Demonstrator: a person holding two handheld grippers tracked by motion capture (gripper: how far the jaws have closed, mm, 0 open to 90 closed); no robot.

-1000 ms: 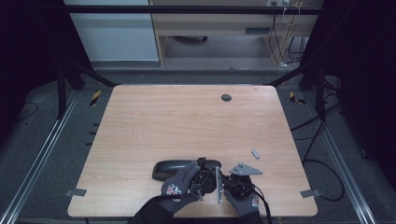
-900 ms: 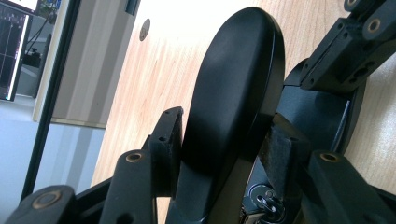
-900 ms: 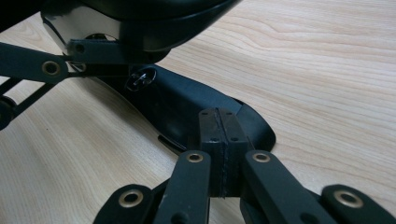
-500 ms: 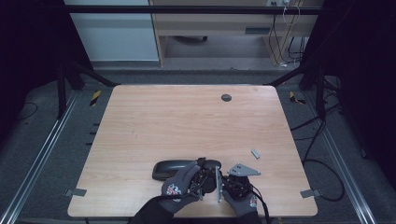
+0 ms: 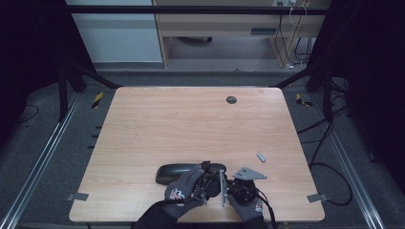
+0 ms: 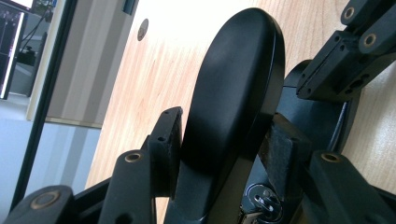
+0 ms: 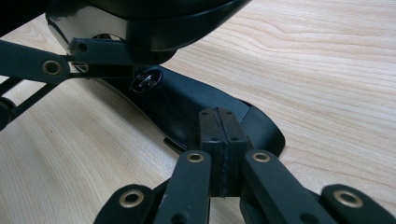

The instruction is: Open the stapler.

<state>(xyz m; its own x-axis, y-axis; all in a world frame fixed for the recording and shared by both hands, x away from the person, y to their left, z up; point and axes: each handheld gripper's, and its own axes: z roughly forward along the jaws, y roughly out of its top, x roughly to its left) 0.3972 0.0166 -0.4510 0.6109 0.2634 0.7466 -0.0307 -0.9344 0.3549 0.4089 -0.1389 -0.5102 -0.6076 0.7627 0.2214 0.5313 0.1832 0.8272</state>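
Left gripper (image 6: 219, 149) clamps the glossy black oval plastic case (image 6: 233, 93); right gripper (image 7: 223, 140), pads pressed fully together, touches its lower black flap (image 7: 196, 107) on the light wooden table (image 5: 191, 124).

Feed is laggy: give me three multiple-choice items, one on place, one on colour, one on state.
1. Where on the table lies the small grey piece? A right side B far left corner C dead centre
2. Colour of the glossy shell in the left tool? A black B white C red
3. The right tool's jaws? A wide open B shut C holding a cup
A, it lies toward the right edge; A, it shows black up close; B, its pads meet.
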